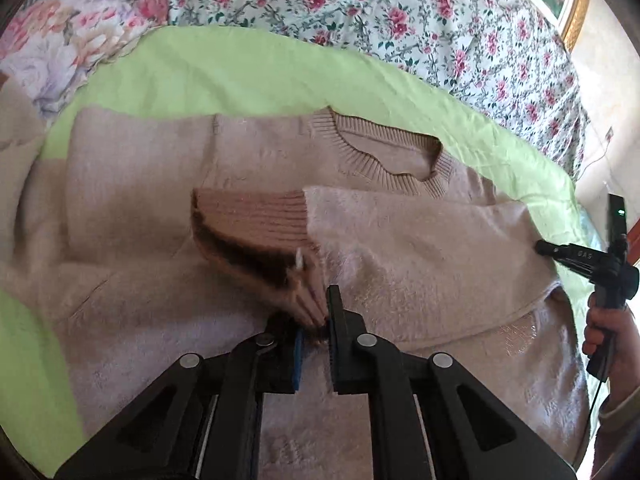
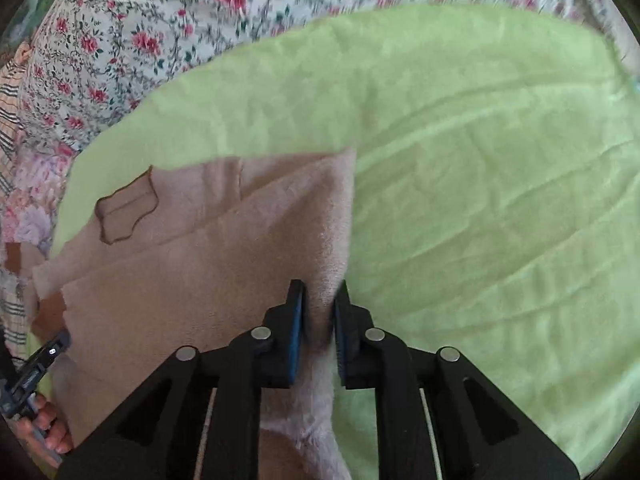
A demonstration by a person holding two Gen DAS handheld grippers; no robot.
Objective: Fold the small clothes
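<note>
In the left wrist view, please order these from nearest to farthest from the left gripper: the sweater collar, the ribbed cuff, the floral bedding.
From the left gripper:
1. Ribbed cuff, held in its fingers, just ahead.
2. Sweater collar, farther ahead, slightly right.
3. Floral bedding, at the top, beyond the green sheet.

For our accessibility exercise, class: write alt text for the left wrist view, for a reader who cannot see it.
The left gripper is shut on the ribbed cuff of a beige sweater, whose sleeve is folded across its body. The sweater lies flat, neckline away from the camera, on a light green sheet over a floral bedspread. The right gripper shows at the right edge.
</note>
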